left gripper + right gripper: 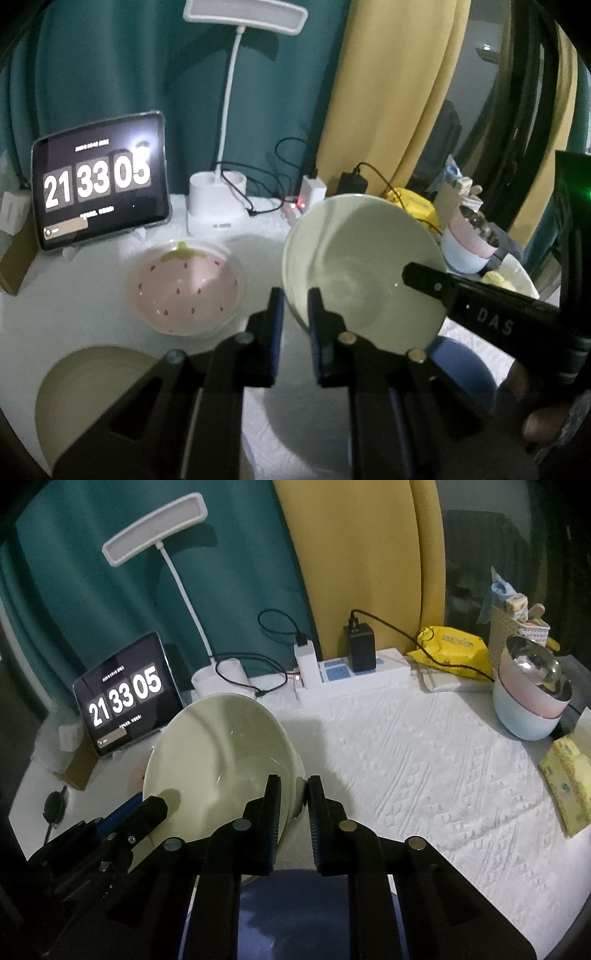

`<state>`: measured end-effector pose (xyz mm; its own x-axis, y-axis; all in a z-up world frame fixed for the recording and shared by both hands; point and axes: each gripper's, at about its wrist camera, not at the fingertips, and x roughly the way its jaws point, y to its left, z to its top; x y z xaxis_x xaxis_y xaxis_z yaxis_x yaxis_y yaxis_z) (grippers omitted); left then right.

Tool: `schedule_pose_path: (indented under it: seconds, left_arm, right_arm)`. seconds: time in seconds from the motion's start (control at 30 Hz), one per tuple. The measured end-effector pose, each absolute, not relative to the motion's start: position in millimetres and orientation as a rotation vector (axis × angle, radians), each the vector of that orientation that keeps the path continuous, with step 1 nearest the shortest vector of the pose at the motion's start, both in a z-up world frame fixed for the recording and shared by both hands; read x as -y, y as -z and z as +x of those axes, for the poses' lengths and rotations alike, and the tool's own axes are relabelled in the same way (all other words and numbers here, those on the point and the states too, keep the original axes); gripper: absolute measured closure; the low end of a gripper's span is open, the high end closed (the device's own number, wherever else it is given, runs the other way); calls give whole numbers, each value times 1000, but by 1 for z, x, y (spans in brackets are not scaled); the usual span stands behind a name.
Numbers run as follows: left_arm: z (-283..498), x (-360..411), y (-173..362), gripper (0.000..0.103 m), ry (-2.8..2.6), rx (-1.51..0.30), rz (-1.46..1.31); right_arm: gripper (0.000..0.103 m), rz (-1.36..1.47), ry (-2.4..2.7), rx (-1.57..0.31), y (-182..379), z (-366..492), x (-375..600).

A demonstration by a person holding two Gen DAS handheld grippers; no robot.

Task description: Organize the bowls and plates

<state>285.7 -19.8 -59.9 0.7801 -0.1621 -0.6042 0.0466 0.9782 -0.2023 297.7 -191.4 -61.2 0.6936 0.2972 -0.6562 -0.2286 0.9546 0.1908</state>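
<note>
A pale green bowl [362, 266] hangs tilted above the white tablecloth, held from both sides. My left gripper [294, 299] is shut on its left rim. My right gripper [293, 786] is shut on the opposite rim of the bowl [221, 753]. In the left wrist view the right gripper [417, 275] reaches in from the right. A pink strawberry bowl [184, 288] sits on the table left of the green one. A cream plate [85, 398] lies at the near left. A dark blue dish [295, 904] lies under the grippers, mostly hidden.
A tablet [125, 694] showing a clock and a white desk lamp [218, 206] stand at the back. A power strip [354, 672] with chargers runs along the curtain. Stacked pink and blue bowls [528, 709], a yellow packet [454, 650] and a tissue pack [569, 779] sit at the right.
</note>
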Motion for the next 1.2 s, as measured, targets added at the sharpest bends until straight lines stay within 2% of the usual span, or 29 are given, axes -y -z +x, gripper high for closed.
schedule_pose_path:
  seconds: [0.67,1.2]
  left_arm:
    - [238,41,32,90,166,-597,-145]
    - [205,62,37,90,207,-604,-111]
  right_arm:
    - [87,128,-273,-678,33,242,217]
    - [87,166,-247,-682,43,202,240]
